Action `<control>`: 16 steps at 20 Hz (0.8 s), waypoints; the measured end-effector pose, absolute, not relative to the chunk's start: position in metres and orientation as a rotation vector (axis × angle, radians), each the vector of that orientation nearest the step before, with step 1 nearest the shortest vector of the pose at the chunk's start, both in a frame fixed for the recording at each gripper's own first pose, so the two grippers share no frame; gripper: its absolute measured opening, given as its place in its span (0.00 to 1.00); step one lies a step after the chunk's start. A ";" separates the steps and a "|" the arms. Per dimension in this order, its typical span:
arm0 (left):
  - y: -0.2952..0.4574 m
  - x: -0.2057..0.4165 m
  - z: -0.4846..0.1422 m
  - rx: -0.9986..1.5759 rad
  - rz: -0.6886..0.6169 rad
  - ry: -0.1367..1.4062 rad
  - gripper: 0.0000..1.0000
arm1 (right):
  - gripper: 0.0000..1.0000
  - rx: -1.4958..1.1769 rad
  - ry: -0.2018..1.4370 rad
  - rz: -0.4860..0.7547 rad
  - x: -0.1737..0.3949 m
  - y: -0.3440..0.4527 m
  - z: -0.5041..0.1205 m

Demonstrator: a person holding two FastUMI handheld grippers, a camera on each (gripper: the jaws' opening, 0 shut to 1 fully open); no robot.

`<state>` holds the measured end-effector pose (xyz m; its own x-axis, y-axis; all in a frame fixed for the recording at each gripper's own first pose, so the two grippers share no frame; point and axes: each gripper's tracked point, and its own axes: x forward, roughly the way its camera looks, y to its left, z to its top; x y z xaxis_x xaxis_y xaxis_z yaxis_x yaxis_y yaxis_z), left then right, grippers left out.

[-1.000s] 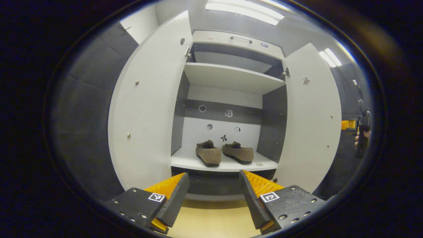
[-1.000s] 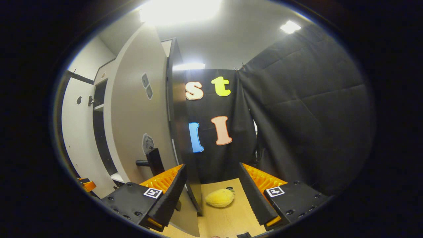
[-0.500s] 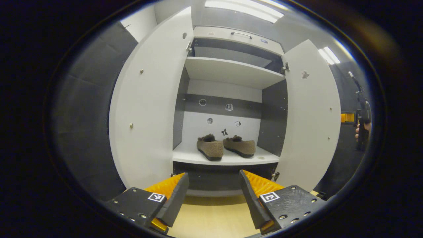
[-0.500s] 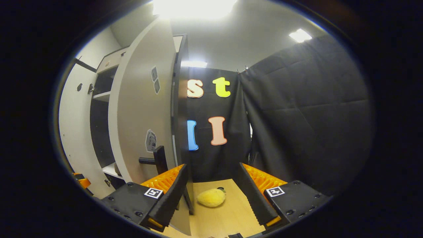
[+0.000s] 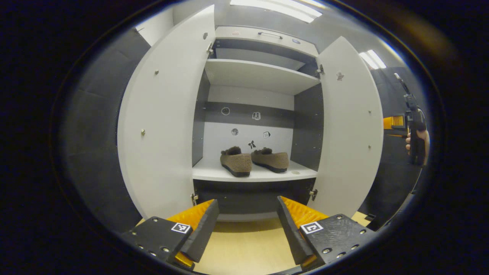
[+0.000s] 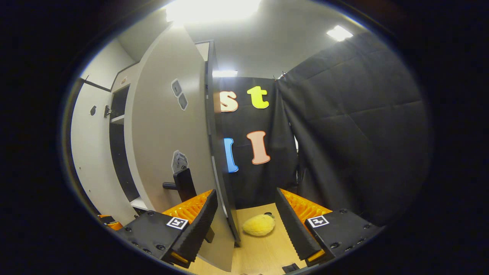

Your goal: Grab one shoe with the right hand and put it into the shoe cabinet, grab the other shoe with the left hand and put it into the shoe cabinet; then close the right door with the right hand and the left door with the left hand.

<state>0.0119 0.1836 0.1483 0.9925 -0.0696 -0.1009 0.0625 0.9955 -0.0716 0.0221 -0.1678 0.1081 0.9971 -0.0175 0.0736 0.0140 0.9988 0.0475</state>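
Note:
Two brown fuzzy shoes, one left and the other right, stand side by side on the lower shelf of the white shoe cabinet. Both cabinet doors hang wide: the left door and the right door. My left gripper is open and empty, well back from the cabinet. My right gripper is open beside the right door's outer face, its left finger near the black handle. It also appears past the right door, held by a hand.
An upper shelf and a top drawer with a handle sit above the shoes. A yellow plush toy lies on the light wooden floor by the black cloth wall.
My left gripper has drawn back and lowered, so the cabinet sits higher and smaller in its view. The right gripper shifted slightly along the right door's outer face near the handle.

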 end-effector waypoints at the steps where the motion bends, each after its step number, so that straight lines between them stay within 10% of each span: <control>1: 0.185 0.011 0.147 -0.068 -0.063 0.106 0.88 | 0.97 0.044 -0.075 -0.003 0.022 -0.162 0.108; 16: 0.225 -0.027 0.154 -0.092 0.065 0.081 0.88 | 0.98 0.096 -0.083 0.234 0.045 -0.052 0.100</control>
